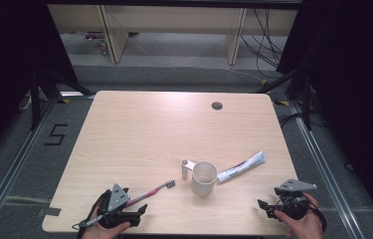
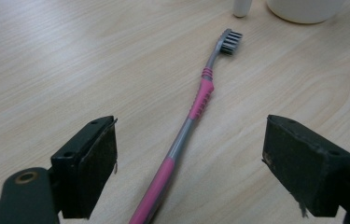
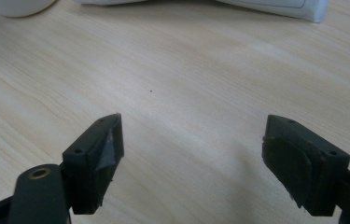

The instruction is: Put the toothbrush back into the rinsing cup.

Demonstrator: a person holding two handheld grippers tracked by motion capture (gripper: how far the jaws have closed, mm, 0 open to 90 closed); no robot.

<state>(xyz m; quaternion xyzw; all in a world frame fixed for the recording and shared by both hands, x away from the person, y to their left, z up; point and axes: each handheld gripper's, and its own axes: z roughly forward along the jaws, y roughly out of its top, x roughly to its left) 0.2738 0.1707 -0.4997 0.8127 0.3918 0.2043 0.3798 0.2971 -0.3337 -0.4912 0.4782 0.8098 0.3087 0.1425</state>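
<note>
1. The left claw (image 2: 189,172) is spread wide and grasps nothing; the pink toothbrush (image 2: 196,107) lies flat on the tabletop (image 1: 139,129) between its jaws, apparently untouched, bristles toward the upper middle of the left gripper view.
2. The right claw (image 3: 191,163) is likewise released, over bare wood at the lower right of the high view.
3. Judged from this, the pick-up has not started; closing on the handle is still left.
4. The white cup (image 1: 204,177) and toothpaste tube (image 1: 241,167) sit at centre right, beyond the brush head.
5. Both claws hover near the tabletop's near edge; open room lies toward the upper frame.
</note>
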